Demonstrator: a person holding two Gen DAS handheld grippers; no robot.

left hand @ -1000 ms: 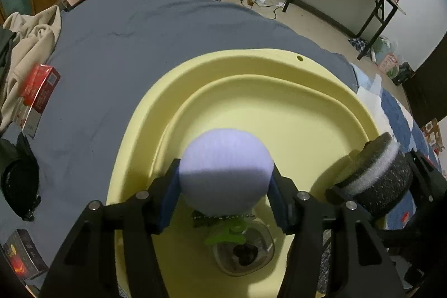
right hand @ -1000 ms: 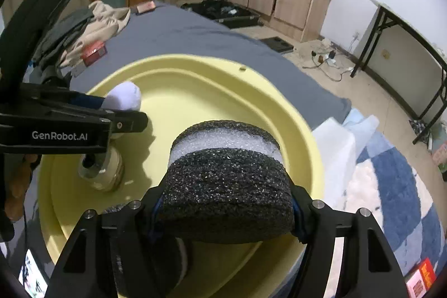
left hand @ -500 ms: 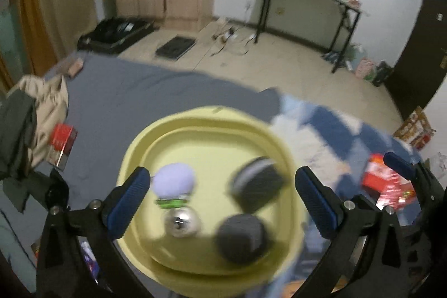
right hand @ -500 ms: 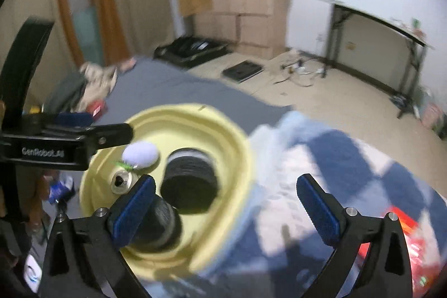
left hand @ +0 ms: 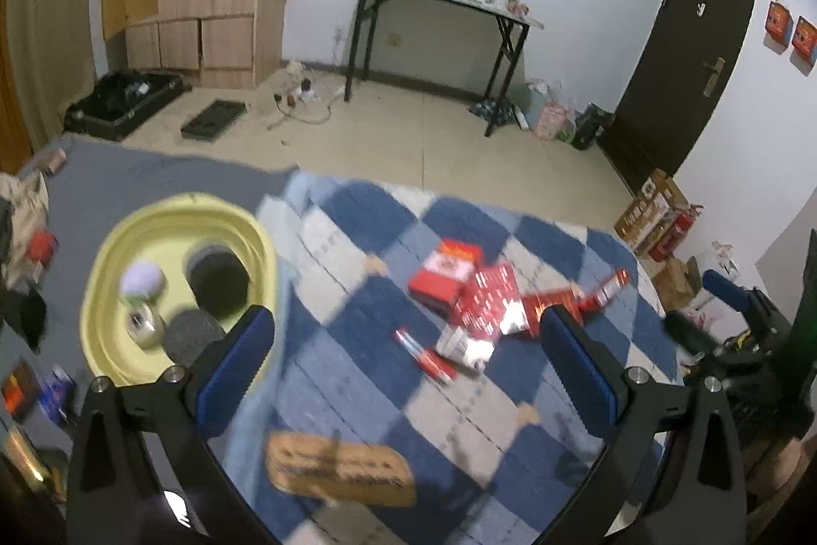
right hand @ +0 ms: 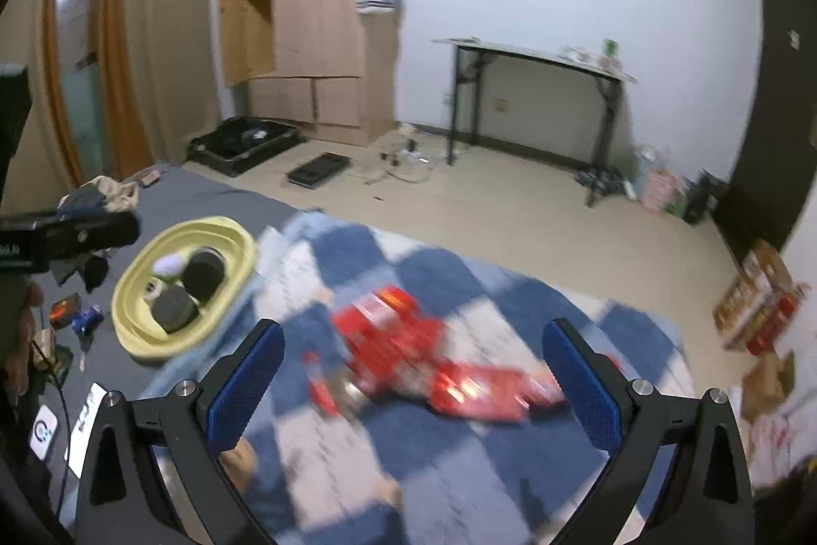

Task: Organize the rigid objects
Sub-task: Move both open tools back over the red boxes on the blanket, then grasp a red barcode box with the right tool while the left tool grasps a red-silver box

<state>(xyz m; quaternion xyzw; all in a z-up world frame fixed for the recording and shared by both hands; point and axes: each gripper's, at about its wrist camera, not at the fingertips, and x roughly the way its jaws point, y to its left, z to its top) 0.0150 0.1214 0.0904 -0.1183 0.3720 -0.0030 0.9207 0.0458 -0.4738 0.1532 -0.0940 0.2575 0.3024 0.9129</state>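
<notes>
From the left wrist camera, the left gripper (left hand: 408, 343) now stands wide open with nothing between its blue pads; its jaws have just been opening. One second ago it was closed on the pale purple ball (left hand: 141, 279), low over the yellow basin (left hand: 104, 289). Now the ball lies in the basin, together with the black foam roll (left hand: 220, 277), a grey round piece (left hand: 191, 333) and a small jar (left hand: 139, 324). The basin is now far off at the left. Below the gripper is a blue checkered blanket (left hand: 357, 315) with red boxes (left hand: 475, 294) on it.

From the right wrist camera, the right gripper (right hand: 416, 374) is also wide open and empty; its jaws have just been opening. Before, it held the black foam roll (right hand: 204, 271), which now rests in the basin (right hand: 130, 289) at the left. Blurred red boxes (right hand: 403, 343) lie under this gripper.
</notes>
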